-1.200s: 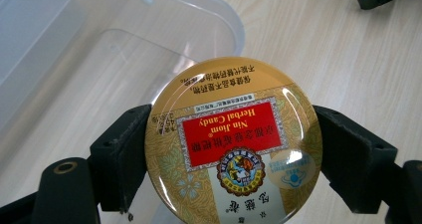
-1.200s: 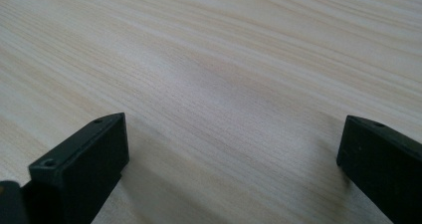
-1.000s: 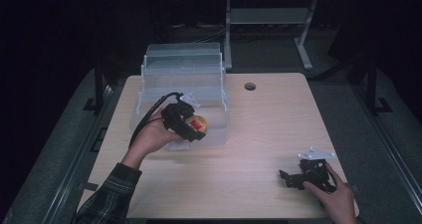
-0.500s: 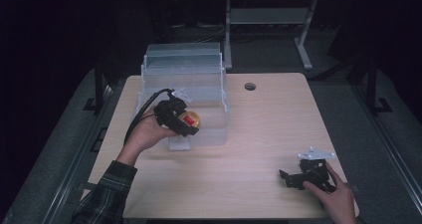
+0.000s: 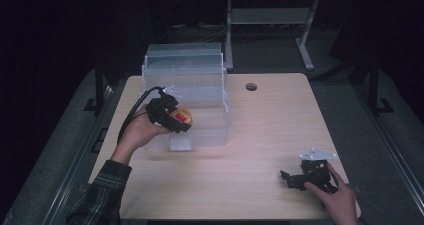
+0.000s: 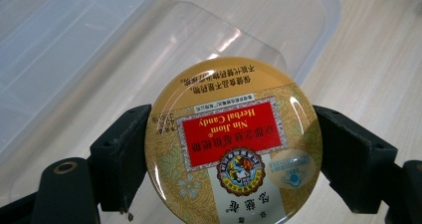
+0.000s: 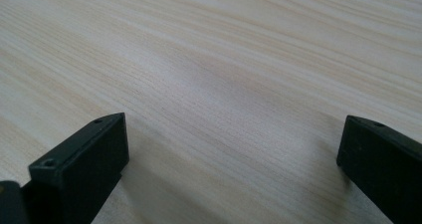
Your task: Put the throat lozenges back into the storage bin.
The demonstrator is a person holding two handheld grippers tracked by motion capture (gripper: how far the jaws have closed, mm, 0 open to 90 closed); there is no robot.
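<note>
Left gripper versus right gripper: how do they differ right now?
The left gripper is shut on a round Nin Jom herbal candy tin; the right gripper is open and empty. The left is held up at the clear plastic storage box; the right sits low over the bare wooden table. Both have black jaws.

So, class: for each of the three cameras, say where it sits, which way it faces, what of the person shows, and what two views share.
High view: above the person's side, facing forward and down on the table; both forearms and hand-held grippers show.
Left gripper view: rides the left hand-held gripper, looking along its jaws at the candy tin over the clear box.
Right gripper view: rides the right hand-held gripper, facing bare tabletop between open jaws.
Shared: high and left views both show the tin.
</note>
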